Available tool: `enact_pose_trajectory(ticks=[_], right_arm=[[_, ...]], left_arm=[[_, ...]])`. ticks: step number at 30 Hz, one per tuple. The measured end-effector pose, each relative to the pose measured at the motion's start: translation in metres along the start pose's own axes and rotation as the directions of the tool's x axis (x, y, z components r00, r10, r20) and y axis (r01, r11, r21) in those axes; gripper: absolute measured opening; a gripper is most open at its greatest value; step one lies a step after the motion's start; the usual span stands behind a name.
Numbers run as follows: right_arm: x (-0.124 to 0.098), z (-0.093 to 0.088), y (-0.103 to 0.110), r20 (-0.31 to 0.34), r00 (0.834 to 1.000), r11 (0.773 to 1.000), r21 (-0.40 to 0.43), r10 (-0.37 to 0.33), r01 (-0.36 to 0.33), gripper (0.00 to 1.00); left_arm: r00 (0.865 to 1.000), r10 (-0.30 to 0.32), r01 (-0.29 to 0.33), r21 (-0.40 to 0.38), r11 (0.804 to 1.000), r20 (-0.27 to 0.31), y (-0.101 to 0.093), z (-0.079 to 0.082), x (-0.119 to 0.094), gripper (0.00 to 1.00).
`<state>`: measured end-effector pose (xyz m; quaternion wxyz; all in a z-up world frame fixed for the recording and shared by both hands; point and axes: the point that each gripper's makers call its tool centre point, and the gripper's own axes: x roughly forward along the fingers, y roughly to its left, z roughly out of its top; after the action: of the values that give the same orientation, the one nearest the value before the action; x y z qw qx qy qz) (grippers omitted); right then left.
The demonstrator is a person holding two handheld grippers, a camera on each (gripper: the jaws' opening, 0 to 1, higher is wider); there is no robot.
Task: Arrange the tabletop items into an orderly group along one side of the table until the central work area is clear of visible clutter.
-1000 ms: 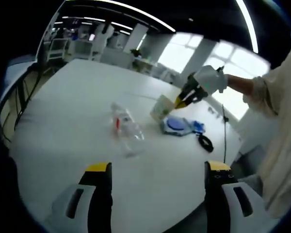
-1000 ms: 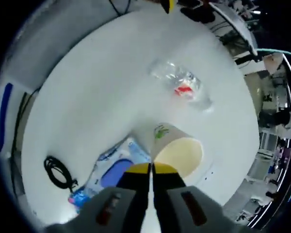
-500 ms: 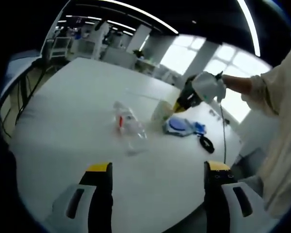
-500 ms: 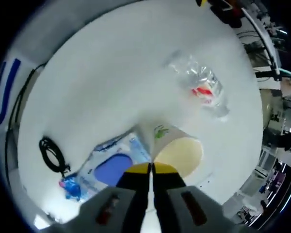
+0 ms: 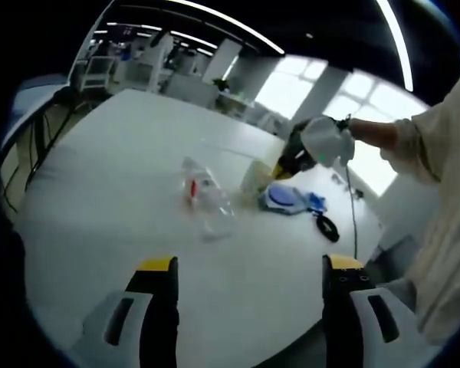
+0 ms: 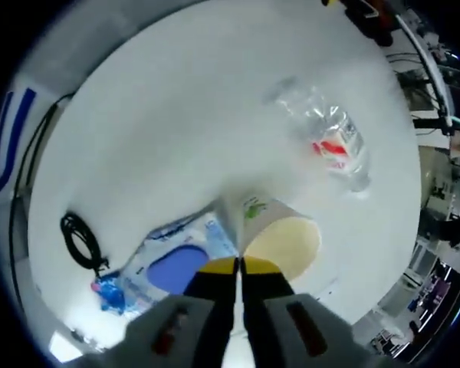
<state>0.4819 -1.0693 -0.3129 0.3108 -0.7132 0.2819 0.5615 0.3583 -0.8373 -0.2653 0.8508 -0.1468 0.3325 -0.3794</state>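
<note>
Down at the bottom of the left gripper view, the left gripper (image 5: 249, 287) has its jaws spread wide with nothing between them, hanging over the near edge of the white table (image 5: 100, 199). Bit further out, a clear plastic bottle (image 5: 205, 198) with a red label lies on its side. Past that, the right gripper (image 6: 238, 270) has its yellow-tipped jaws pinched together on the rim of a paper cup (image 6: 277, 234). Just beside the cup sits a blue-and-white packet (image 6: 169, 264), and a coiled black cable (image 6: 82, 242) lies near it, toward the table edge. A gloved hand (image 5: 327, 139) holds that right gripper.
</note>
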Motion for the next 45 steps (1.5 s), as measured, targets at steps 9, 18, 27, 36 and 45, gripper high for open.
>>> enact_pose_trajectory(ticks=[9, 18, 27, 36, 45], right_arm=[[0.004, 0.001, 0.003, -0.004, 1.0, 1.0, 0.003, 0.014, -0.014, 0.0], [0.003, 0.004, -0.001, 0.013, 1.0, 1.0, 0.026, -0.011, 0.011, 0.05], [0.0, 0.006, -0.001, 0.037, 0.999, 0.998, 0.06, -0.03, 0.028, 0.08], [-0.007, 0.006, -0.004, 0.06, 0.996, 0.993, 0.107, -0.064, 0.057, 0.15], [-0.018, 0.009, -0.009, 0.093, 0.989, 0.981, 0.17, -0.115, 0.098, 0.19]], left_arm=[[1.0, 0.0, 0.0, -0.007, 1.0, -0.001, 0.001, -0.002, 0.0, 0.73], [1.0, 0.002, -0.002, -0.012, 1.0, -0.001, 0.002, -0.003, 0.0, 0.72], [1.0, -0.001, 0.001, -0.008, 1.0, -0.002, 0.001, -0.003, 0.001, 0.72], [1.0, -0.005, 0.005, -0.001, 1.0, -0.005, -0.001, -0.002, 0.002, 0.72], [1.0, -0.01, 0.01, 0.012, 1.0, -0.007, -0.005, 0.001, 0.003, 0.72]])
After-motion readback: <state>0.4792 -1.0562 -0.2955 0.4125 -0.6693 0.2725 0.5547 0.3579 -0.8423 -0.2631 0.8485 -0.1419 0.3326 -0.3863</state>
